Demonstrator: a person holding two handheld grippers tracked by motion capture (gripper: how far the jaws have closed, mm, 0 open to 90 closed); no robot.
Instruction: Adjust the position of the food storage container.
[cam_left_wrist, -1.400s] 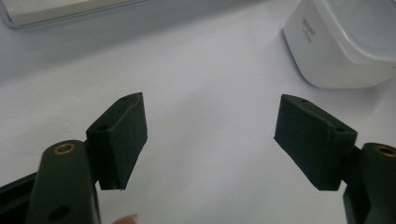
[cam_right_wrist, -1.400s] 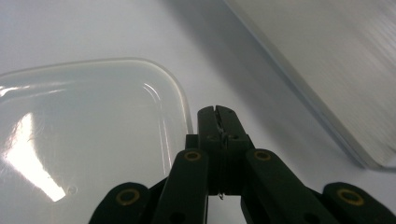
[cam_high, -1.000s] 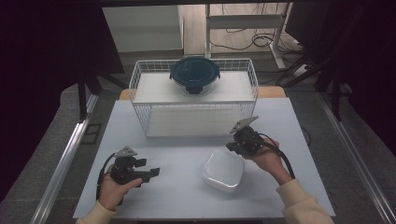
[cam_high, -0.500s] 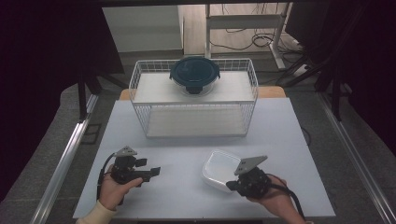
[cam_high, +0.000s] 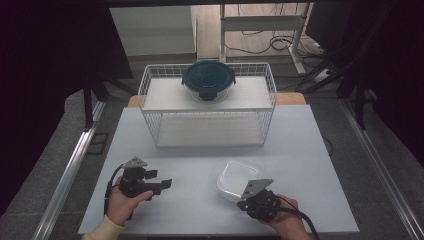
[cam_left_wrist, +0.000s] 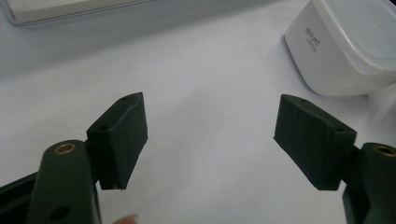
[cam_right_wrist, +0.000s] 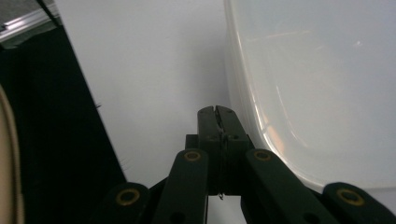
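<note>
Down near the front edge of the white counter (cam_high: 300, 140) sits a translucent plastic container (cam_high: 239, 179) with a lid on it, squarish with rounded corners, so it has no clear long axis; it stands flat, lid up. The right gripper (cam_high: 248, 196) has its fingers pressed together with nothing between them, and their tip lies just beside the container's near wall; in the right gripper view the closed fingers (cam_right_wrist: 217, 122) run alongside the container (cam_right_wrist: 317, 84), close to its rounded rim, though I cannot tell whether they touch it. The left gripper (cam_high: 162, 184) rests well to the left of the container, its fingers spread wide and empty; in the left gripper view the container (cam_left_wrist: 345, 46) stands off beyond the right-hand finger (cam_left_wrist: 310, 137), apart from it. A small dark line of print shows on the container's side wall in that view, too small to read. Farther back a white wire basket (cam_high: 150, 90) stands on the counter, with a round dark-lidded bowl (cam_high: 209, 79) on its upper shelf.
</note>
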